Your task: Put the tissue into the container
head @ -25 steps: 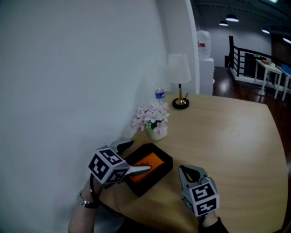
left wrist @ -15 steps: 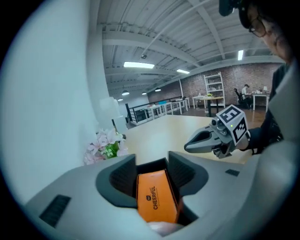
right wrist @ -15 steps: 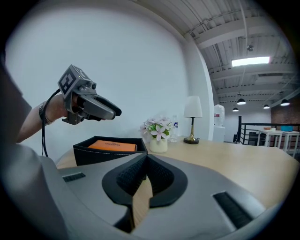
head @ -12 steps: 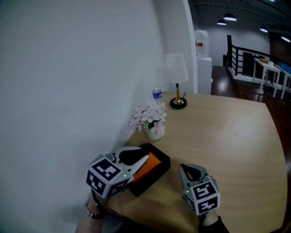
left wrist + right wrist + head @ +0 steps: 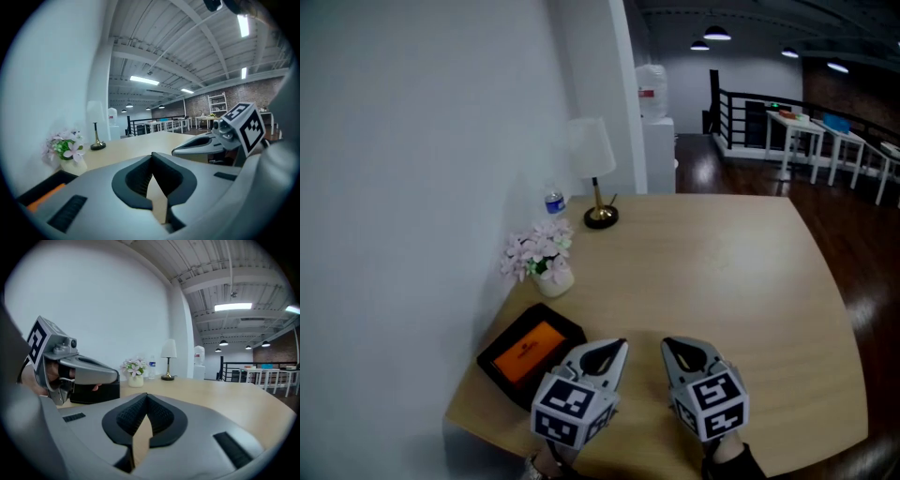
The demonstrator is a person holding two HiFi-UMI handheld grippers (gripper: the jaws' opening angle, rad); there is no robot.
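Both grippers hover low over the near edge of the table (image 5: 741, 272), side by side and just apart, pointing away towards its far end. The left gripper (image 5: 620, 347) has just been closing its jaws, which now meet at the tips with nothing between them. The right gripper (image 5: 667, 346) likewise has its jaws together and holds nothing. To the left of the left gripper, near the wall, sits the black container (image 5: 508, 334), a shallow open box. A flat orange sheet (image 5: 526, 350) lies inside it and fills most of the floor. No loose tissue shows anywhere else on the table, so the orange sheet is most likely the tissue, though the views do not settle it. If so, the task looks about done. Further along the wall stand a small pot of flowers (image 5: 539, 255), a bottle (image 5: 554, 202) and a lamp (image 5: 592, 159), all well clear of the grippers. A tissue would be very light, soft and limp, easy to crumple or tear, and apt to cling to the pads on release. Lying flat, it offers little to grip, so the best hold would be a gentle pinch at a raised edge or corner, not a press on the middle.
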